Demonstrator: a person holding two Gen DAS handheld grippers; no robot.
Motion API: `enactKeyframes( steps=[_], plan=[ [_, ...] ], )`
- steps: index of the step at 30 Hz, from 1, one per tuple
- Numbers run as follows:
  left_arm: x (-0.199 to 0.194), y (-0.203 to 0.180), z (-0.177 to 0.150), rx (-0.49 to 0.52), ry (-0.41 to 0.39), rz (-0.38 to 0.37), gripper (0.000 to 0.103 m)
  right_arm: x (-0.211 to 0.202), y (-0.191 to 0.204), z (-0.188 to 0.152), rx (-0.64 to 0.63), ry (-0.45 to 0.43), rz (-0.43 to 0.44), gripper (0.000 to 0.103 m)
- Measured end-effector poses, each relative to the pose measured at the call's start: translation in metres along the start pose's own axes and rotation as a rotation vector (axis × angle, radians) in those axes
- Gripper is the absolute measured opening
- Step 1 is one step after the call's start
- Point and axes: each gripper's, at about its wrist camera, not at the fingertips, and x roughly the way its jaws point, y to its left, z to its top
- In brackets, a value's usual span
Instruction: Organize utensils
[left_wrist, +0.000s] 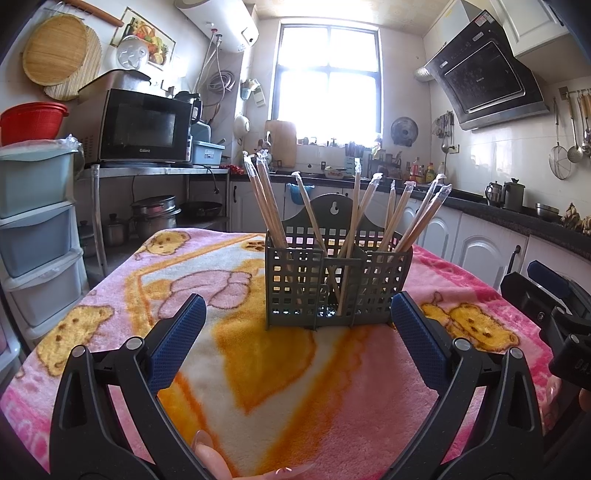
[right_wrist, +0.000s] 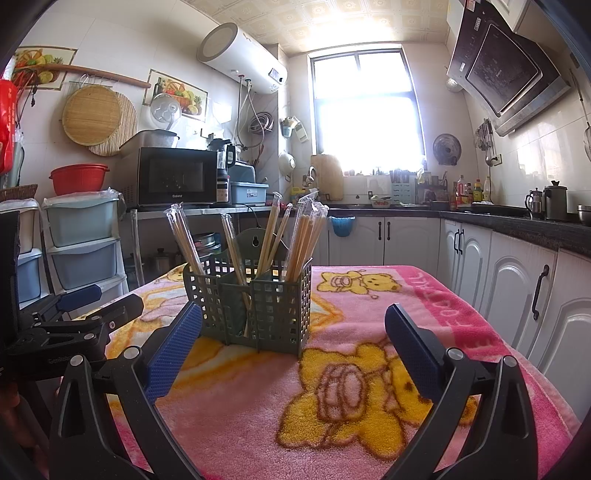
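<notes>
Both our left gripper (left_wrist: 298, 319) and right gripper (right_wrist: 293, 326) gape empty; nudging the mid-frame grey utensil caddy (left_wrist: 338, 291) could spill its wrapped chopsticks (left_wrist: 421, 214).

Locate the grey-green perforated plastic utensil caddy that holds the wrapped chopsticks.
The grey-green perforated plastic caddy stands upright on the pink bear-print blanket, centred ahead of the open left gripper; in the right wrist view it sits left of centre.

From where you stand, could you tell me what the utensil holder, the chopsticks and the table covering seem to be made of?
Utensil holder: likely moulded plastic, matt grey-green, with a square grid of holes and a hanging slot.
Chopsticks: probably bamboo or wood, pale tan, each pair in a clear, glossy film sleeve.
Table covering: plush fleece blanket, fuzzy pile, printed bears.
</notes>
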Motion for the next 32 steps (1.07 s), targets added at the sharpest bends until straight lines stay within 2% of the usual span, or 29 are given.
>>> enactKeyframes(
  steps=[8, 24, 26, 27, 28, 30, 32],
  plan=[
    [0.003, 0.003, 0.0, -0.013, 0.015, 0.004, 0.093, 0.0, 0.0, 0.0, 0.0, 0.001, -0.002, 0.097],
    [0.01, 0.012, 0.001, -0.041, 0.058, 0.069, 0.093, 0.001, -0.004, 0.001, 0.022, 0.022, -0.014, 0.097],
    [0.016, 0.021, 0.006, -0.032, 0.113, 0.132, 0.093, 0.007, -0.025, 0.006, 0.109, 0.087, -0.038, 0.097],
    [0.023, 0.03, 0.011, -0.031, 0.162, 0.189, 0.093, 0.012, -0.036, 0.008, 0.147, 0.116, -0.064, 0.097],
    [0.03, 0.044, 0.015, -0.051, 0.197, 0.212, 0.093, 0.02, -0.052, 0.01, 0.183, 0.161, -0.105, 0.097],
    [0.049, 0.083, 0.023, -0.104, 0.283, 0.248, 0.093, 0.054, -0.09, 0.01, 0.172, 0.346, -0.252, 0.097],
    [0.074, 0.113, 0.024, -0.122, 0.372, 0.323, 0.093, 0.089, -0.123, -0.001, 0.147, 0.533, -0.386, 0.097]
  ],
)
